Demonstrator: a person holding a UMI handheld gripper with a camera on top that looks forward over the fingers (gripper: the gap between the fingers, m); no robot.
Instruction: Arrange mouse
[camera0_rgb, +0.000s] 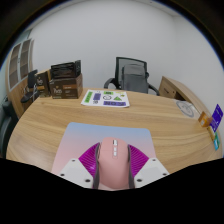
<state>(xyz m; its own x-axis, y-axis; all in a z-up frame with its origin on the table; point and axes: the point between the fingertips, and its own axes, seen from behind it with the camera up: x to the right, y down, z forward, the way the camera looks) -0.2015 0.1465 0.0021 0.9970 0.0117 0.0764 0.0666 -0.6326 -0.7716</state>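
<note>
A pale pink computer mouse (113, 165) with a light scroll strip sits between my two fingers, its nose pointing away from me. Both purple pads (90, 157) press on its sides, so my gripper (113, 160) is shut on it. Under and ahead of the mouse lies a pink-to-blue gradient mouse mat (100, 138) on the wooden table (60, 120). I cannot tell whether the mouse touches the mat or hangs just above it.
A green and white booklet (105, 98) lies at the table's far middle. A black office chair (131, 73) stands behind it. Black boxes (65, 82) stack at the far left. Coloured items (212, 122) sit at the right edge.
</note>
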